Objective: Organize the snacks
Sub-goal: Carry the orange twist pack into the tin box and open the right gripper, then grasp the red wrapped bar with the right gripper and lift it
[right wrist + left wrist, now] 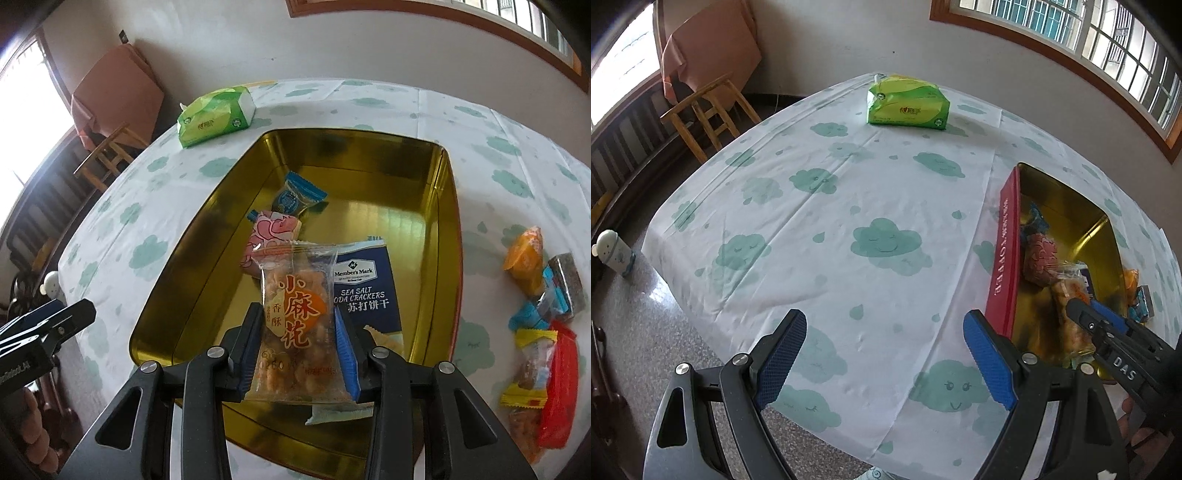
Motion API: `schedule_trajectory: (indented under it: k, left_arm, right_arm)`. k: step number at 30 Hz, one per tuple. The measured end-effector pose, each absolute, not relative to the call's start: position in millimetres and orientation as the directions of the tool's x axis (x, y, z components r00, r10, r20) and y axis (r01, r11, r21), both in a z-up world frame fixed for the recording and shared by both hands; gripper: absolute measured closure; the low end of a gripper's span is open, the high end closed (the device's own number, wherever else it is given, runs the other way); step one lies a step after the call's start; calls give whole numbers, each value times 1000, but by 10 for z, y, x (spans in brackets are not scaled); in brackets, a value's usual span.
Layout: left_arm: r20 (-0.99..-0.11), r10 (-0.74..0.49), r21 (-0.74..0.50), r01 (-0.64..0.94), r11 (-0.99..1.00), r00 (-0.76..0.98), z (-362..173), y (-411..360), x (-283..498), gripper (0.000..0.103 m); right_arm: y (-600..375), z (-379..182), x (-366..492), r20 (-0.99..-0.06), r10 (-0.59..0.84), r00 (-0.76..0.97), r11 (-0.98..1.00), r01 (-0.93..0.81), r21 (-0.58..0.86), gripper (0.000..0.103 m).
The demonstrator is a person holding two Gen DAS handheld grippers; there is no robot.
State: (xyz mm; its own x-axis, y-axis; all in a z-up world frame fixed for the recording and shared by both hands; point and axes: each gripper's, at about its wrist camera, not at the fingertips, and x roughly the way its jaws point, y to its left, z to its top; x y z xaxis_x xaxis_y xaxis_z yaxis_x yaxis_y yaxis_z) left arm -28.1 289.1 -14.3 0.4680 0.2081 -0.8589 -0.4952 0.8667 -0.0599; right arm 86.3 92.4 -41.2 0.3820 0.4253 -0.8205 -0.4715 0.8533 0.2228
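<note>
Three packets in tin: blue sweet wrapper (295,195), pink pouch (271,240) and soda cracker pack (364,291) lie on the floor of the gold tin (448,206), ahead of the right gripper.
Right gripper (297,328): narrow, clamped on the clear twist-snack packet (295,306); packet held upright between the pads, above the near end of the tin and over the cracker pack.
Left gripper (886,362): wide, holding nothing; it hovers over bare bench (849,192), with the tin just beside its right finger.
Loose snacks: a small heap (541,295) of orange, blue, yellow and red packets lies on the bench to the right of the right gripper, outside the tin.
Tissue pack (908,105): green, far ahead of both grippers, well apart from the tin.
Step in hand: judged as placing, with the carried packet positioned over the tin for release.
Next move: lower toward free tin floor, spread the pads and let the packet drop flat; then travel right to the heap.
Caution: packet film is slick and crushable; release low to avoid a bounce onto the rim.
</note>
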Motion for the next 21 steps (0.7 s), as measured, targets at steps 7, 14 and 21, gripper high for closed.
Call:
schedule_trajectory:
  k: [7,14,21]
  left_arm:
    - [-856,195,-61,-469,881,479,-107,2738,-247,19]
    - [-850,167,-72,-425,902,499,-68,2537,-211,19]
    - [-851,137,-71,-370,926,508,-56,2282,-177,19]
  right_arm:
    - [540,-162,774,-788,430,441,862,-459,214,57]
    - [-267,-47,898,-817,286,500,931,-346,115,50]
    - [-938,-167,1124,-871,161,464,976,-205,72,49]
